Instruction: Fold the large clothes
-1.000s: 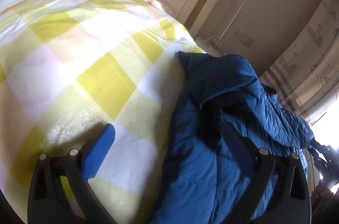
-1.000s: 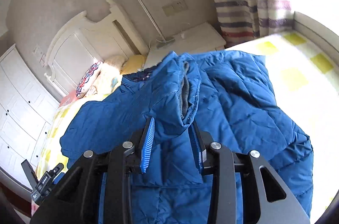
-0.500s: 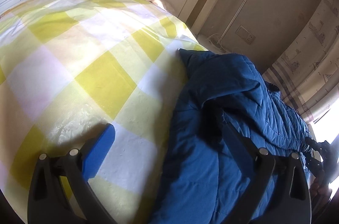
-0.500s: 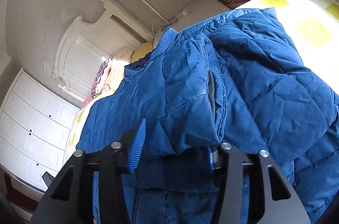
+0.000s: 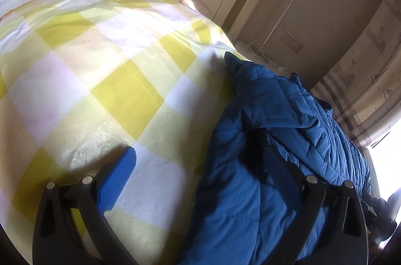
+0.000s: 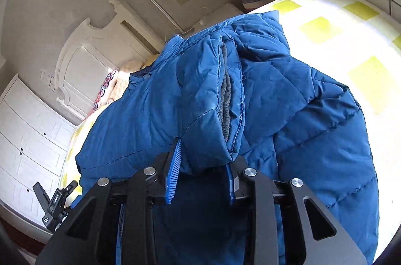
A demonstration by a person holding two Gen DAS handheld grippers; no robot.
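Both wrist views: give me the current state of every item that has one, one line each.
Blue jacket: lying on the bed, sleeve doubled over the body.
Sleeve cuff: gripped, grey knit lining showing.
Right tool: shut on the sleeve end.
Left tool: open wide, one finger over the checked sheet, one over the jacket.

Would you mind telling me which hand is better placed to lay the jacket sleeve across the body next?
Right: the right gripper already has the sleeve cuff clamped in its jaws. The left gripper stands open at the jacket edge, holding nothing.
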